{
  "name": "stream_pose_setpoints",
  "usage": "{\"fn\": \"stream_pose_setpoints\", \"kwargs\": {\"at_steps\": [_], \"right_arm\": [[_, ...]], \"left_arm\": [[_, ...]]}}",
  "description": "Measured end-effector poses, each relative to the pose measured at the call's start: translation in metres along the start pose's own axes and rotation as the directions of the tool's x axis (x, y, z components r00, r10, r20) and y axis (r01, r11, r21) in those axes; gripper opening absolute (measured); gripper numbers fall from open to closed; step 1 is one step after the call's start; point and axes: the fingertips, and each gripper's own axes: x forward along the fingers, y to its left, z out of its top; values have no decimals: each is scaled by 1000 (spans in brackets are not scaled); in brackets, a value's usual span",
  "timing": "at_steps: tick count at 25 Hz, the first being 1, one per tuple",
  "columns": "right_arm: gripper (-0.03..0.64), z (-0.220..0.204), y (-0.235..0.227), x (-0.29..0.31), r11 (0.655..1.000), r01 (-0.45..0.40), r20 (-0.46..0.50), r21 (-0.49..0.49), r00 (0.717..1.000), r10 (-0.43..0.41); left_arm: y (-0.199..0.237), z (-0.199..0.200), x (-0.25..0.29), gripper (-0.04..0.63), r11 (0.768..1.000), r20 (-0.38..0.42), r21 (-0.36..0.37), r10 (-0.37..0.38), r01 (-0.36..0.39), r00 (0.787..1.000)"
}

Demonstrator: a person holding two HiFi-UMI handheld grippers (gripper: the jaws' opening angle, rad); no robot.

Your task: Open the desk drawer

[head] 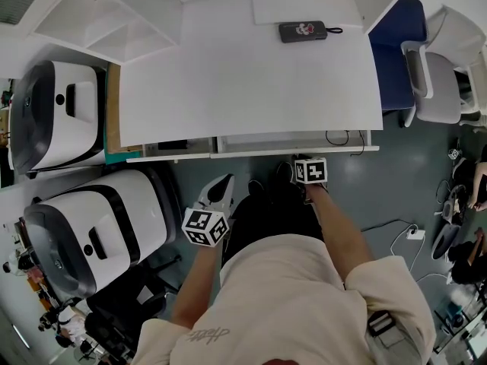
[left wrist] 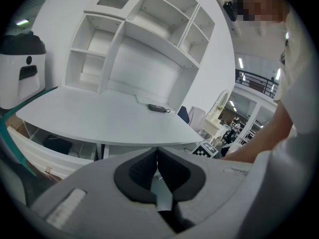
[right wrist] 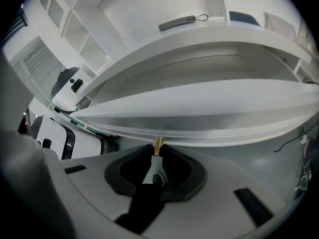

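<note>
The white desk (head: 251,74) has a shallow drawer (head: 289,144) under its front edge, standing a little way out. In the right gripper view the drawer's white front (right wrist: 209,108) fills the middle, and a small tan handle (right wrist: 157,144) hangs from its lower edge. My right gripper (right wrist: 157,151) is shut on that handle; in the head view its marker cube sits right at the drawer front (head: 304,160). My left gripper (head: 221,188) hangs lower left of the drawer, apart from it. Its jaws (left wrist: 157,158) are shut with nothing between them.
A black flat device with a cord (head: 303,30) lies at the desk's back. White shelves (head: 106,21) stand at the back left. Two white machines with dark panels (head: 53,112) (head: 91,226) crowd the left. A blue-backed chair (head: 396,44) stands right, and cables (head: 415,234) lie on the floor.
</note>
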Motion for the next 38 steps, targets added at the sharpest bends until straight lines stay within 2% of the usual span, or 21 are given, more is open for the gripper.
{"fn": "stream_pose_setpoints", "kwargs": {"at_steps": [9, 20, 28, 38], "right_arm": [[71, -38, 7, -13, 1000, 15, -27, -12, 1000, -16], [71, -104, 18, -30, 998, 50, -38, 27, 998, -49], [71, -137, 24, -39, 998, 51, -60, 29, 997, -50], [71, -171, 30, -48, 999, 45, -71, 30, 997, -43]], "left_arm": [[-3, -16, -15, 15, 997, -37, 31, -65, 67, 997], [15, -32, -58, 15, 993, -58, 65, -95, 99, 994], [12, -40, -78, 15, 988, -51, 84, -128, 132, 991], [2, -71, -96, 15, 986, -85, 90, -134, 141, 987]]}}
